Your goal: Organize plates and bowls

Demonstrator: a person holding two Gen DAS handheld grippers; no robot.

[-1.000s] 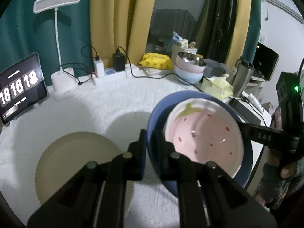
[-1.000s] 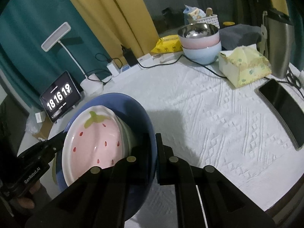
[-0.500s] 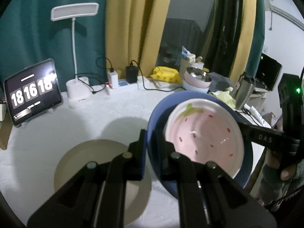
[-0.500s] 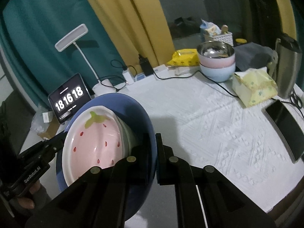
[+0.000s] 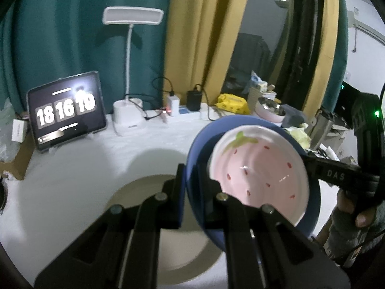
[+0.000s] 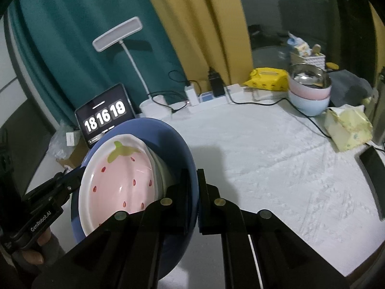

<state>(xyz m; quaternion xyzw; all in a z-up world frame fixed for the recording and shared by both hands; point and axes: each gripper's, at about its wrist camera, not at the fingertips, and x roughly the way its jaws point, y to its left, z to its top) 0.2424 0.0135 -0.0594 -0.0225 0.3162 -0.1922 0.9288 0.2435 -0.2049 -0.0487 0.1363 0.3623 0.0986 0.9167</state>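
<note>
Left wrist view: the left gripper (image 5: pixel 192 187) is clamped on the rim of the blue plate (image 5: pixel 199 144), which carries the strawberry bowl (image 5: pixel 259 173) above the white tablecloth (image 5: pixel 72 168); a beige plate (image 5: pixel 134 192) lies below it; teal curtain (image 5: pixel 60 24) behind.

Right wrist view: the right gripper (image 6: pixel 193 202) pinches the blue plate's (image 6: pixel 178 144) opposite rim (bowl inside) (image 6: pixel 120 183); stacked bowls (image 6: pixel 309 91) sit far beyond it on the tablecloth (image 6: pixel 276 156).

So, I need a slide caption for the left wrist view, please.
Both grippers clamp opposite rims of a blue plate holding a strawberry bowl above a beige plate.
</note>
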